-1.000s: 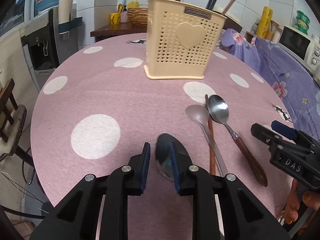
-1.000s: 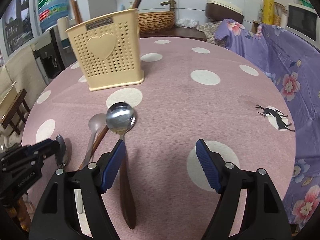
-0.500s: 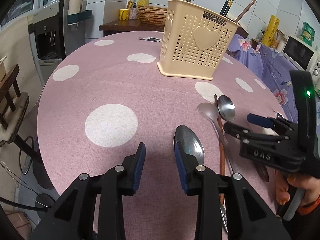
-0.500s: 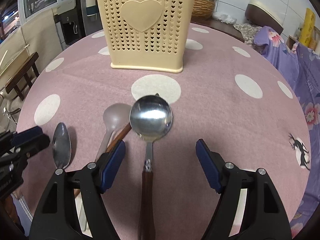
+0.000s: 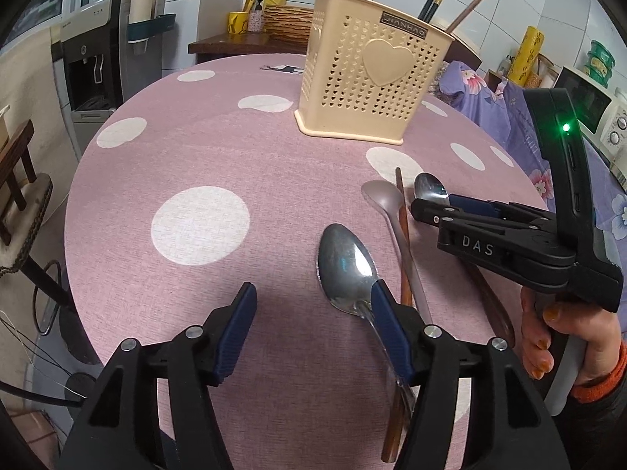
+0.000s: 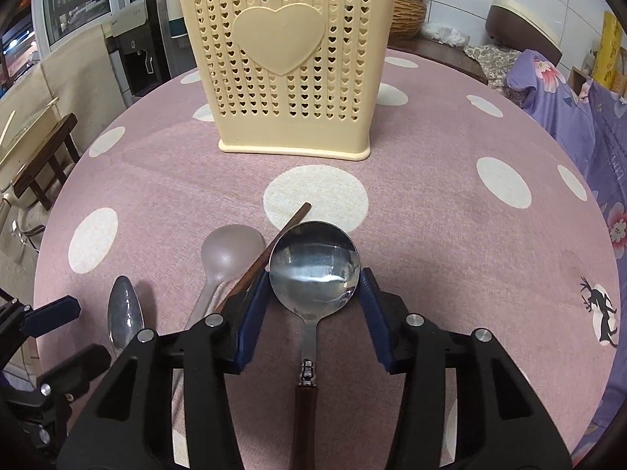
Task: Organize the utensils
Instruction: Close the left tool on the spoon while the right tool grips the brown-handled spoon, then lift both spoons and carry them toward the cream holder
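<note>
A cream perforated utensil basket [image 5: 372, 90] [image 6: 290, 78] stands upright at the back of the pink dotted table [image 5: 196, 156]. My left gripper [image 5: 311, 297] is open, its jaws opening. An oval steel spoon [image 5: 345, 266] [image 6: 124, 313] lies on the cloth against its right finger. My right gripper [image 6: 313, 297] [image 5: 433, 203] is closing, and its pads touch both sides of the round steel spoon's [image 6: 313, 270] bowl. That spoon's brown handle runs back between the fingers. A translucent plastic spoon [image 6: 231, 250] and a brown chopstick [image 6: 282, 235] lie just left of it.
Chopsticks and a wooden handle stick up out of the basket. A water dispenser [image 5: 94, 66] and a wooden stool [image 5: 15, 164] stand off the table's left side. Purple floral cloth [image 6: 580, 109] covers furniture on the right. A hand [image 5: 548, 337] holds the right gripper.
My left jaws went from nearly shut to wide apart, and the oval spoon now lies beside the right finger. My right gripper moved left over the round spoon and narrowed onto its bowl.
</note>
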The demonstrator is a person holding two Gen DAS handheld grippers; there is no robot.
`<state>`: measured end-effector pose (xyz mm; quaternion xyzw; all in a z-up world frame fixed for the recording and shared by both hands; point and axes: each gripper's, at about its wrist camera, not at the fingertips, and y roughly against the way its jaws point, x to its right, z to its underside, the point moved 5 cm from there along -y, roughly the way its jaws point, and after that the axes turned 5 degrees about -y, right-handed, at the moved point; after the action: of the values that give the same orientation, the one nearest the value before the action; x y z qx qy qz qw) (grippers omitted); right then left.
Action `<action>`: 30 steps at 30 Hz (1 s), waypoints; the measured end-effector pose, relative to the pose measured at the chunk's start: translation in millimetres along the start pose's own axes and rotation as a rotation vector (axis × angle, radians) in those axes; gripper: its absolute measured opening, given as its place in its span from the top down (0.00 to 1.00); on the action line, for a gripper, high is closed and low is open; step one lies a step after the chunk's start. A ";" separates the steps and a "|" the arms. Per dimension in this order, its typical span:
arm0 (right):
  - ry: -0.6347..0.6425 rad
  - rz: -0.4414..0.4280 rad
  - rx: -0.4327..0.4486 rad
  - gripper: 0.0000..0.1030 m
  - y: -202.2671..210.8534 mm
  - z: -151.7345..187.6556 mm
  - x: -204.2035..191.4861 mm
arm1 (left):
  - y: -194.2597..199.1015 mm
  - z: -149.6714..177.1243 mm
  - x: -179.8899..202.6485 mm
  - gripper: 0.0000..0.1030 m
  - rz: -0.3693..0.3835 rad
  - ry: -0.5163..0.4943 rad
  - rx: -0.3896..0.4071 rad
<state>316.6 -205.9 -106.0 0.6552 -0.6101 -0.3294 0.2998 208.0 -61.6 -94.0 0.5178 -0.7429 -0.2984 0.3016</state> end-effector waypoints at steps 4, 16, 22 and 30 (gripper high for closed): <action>-0.034 0.013 -0.004 0.54 4.3 4.3 8.5 | -3.3 -0.8 6.7 0.41 -0.012 -0.011 -0.007; -0.063 0.047 0.020 0.54 13.7 16.7 23.3 | -19.0 -15.5 20.8 0.43 -0.094 0.021 -0.019; -0.064 0.052 0.020 0.54 13.8 17.5 23.1 | -22.0 -16.3 27.3 0.46 -0.141 0.012 -0.016; -0.065 0.054 0.017 0.54 13.8 17.7 23.6 | -23.9 -17.6 28.7 0.60 -0.171 -0.003 -0.012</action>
<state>295.1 -230.3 -107.3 0.6300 -0.6399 -0.3371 0.2830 227.3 -98.1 -96.8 0.5770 -0.6946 -0.3283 0.2770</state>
